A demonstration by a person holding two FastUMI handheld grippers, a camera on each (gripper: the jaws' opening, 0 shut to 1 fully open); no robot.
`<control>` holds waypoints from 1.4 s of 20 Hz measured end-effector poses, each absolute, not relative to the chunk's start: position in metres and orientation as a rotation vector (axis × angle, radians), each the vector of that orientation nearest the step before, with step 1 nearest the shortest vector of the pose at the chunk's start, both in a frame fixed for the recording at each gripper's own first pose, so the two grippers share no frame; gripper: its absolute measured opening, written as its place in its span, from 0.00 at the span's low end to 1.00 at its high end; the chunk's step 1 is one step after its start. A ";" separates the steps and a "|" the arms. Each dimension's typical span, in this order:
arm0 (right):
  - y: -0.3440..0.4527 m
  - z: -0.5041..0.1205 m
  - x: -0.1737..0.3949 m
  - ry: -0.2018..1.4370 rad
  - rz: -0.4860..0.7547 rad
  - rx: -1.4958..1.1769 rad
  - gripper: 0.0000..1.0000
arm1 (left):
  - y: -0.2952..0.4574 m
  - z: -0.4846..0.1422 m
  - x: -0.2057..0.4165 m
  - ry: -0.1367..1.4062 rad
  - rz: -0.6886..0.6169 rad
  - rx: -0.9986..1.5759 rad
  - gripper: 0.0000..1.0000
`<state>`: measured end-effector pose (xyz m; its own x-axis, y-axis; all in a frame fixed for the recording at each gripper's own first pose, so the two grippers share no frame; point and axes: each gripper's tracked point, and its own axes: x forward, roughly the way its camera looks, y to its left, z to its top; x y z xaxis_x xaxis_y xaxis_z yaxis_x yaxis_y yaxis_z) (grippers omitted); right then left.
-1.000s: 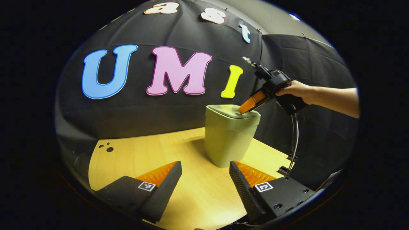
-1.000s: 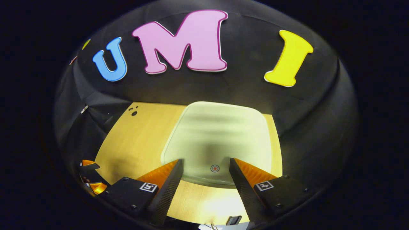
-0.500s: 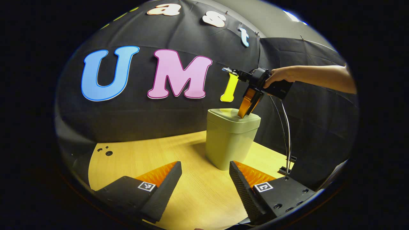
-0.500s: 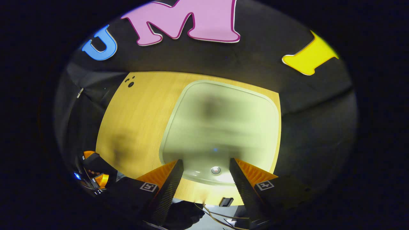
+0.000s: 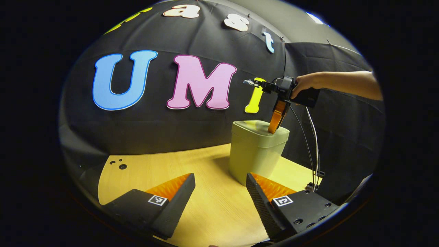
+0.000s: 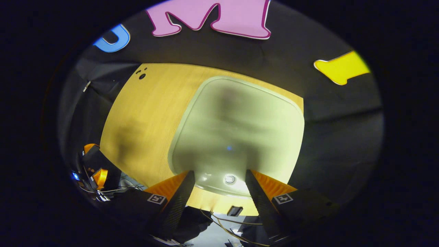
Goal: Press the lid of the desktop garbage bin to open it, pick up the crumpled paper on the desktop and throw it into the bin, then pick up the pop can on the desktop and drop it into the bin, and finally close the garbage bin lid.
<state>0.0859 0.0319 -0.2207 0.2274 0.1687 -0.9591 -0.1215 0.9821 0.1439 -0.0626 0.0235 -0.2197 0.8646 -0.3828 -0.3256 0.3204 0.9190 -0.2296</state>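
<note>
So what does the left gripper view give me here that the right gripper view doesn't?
Left gripper view: the bin's side wall, and a hand holding the right gripper nose-down, tips on the closed lid near its edge, cables trailing. Right gripper view: the lid from above, a small round button between that gripper's open fingers, and the left gripper low at the side. Shared: lid, wooden table and its holes.
</note>
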 end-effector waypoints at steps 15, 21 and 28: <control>0.031 -0.178 0.068 0.777 0.113 0.146 0.97 | 0.014 -0.197 -0.033 0.376 -0.337 -0.102 0.96; 0.041 -0.137 0.055 0.618 0.192 0.154 0.97 | 0.005 -0.178 -0.026 0.358 -0.278 -0.040 0.96; 0.064 -0.114 0.023 0.490 0.325 0.102 0.98 | 0.002 -0.160 -0.024 0.364 -0.165 -0.105 0.95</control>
